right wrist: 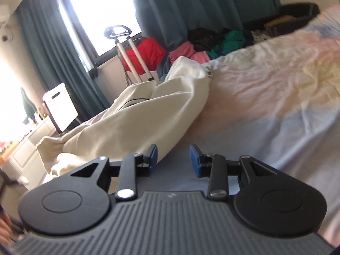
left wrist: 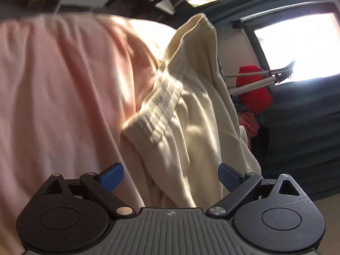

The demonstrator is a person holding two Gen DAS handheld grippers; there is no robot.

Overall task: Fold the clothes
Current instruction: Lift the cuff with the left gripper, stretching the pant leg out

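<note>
A cream garment with a ribbed hem lies bunched on the pink bed sheet. My left gripper is open, its blue pads spread wide just in front of the garment's folds, holding nothing. In the right wrist view the same cream garment lies crumpled at the bed's left side. My right gripper is open with a moderate gap, empty, low over the pastel bed sheet, the garment's edge just left of its left pad.
A pile of red, pink, green and black clothes sits at the far side of the bed. A garment steamer stand and teal curtains stand by the window. A white dresser is left of the bed.
</note>
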